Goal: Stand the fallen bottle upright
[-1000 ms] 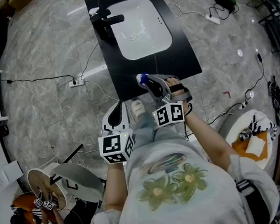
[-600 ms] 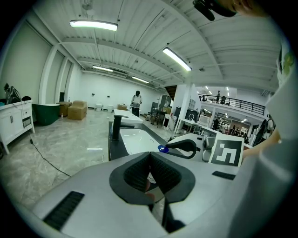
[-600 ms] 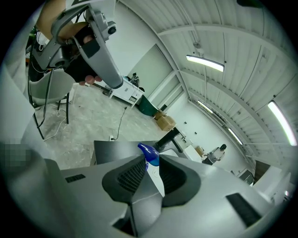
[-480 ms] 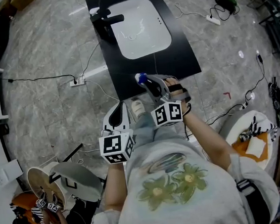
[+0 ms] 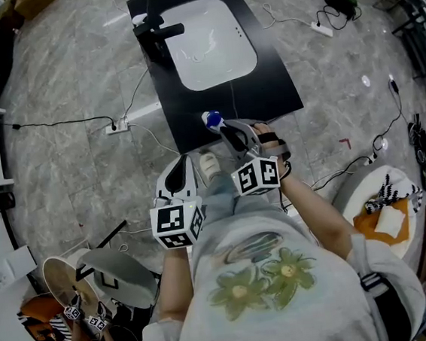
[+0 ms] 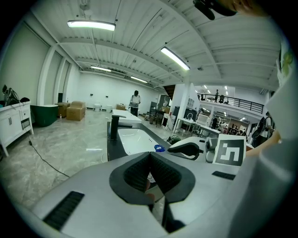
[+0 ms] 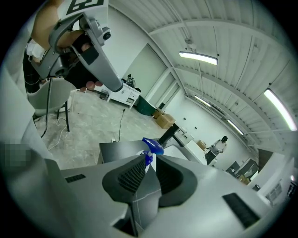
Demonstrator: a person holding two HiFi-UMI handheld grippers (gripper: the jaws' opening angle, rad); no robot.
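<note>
A small bottle with a blue cap (image 5: 211, 118) is held over the near edge of the black counter (image 5: 271, 76), and my right gripper (image 5: 221, 129) is shut on it. In the right gripper view the blue cap (image 7: 152, 146) sticks out just past the pads, with the bottle's pale neck pinched between them. My left gripper (image 5: 182, 162) hangs back, below and left of the counter's near corner, shut with nothing in it. The left gripper view shows its pads (image 6: 139, 172) meeting at the tip, with the right gripper (image 6: 186, 149) and the blue cap (image 6: 159, 148) ahead to the right.
A white sink basin (image 5: 203, 42) is set into the counter, with a black faucet (image 5: 155, 34) at its left end. Cables and a power strip (image 5: 120, 124) lie on the marble floor to the left. A round seat with cloths (image 5: 384, 212) stands at the right.
The right gripper has rolled a little with the bottle in it, and the blue cap has shifted slightly to the left. The left gripper has stayed put.
</note>
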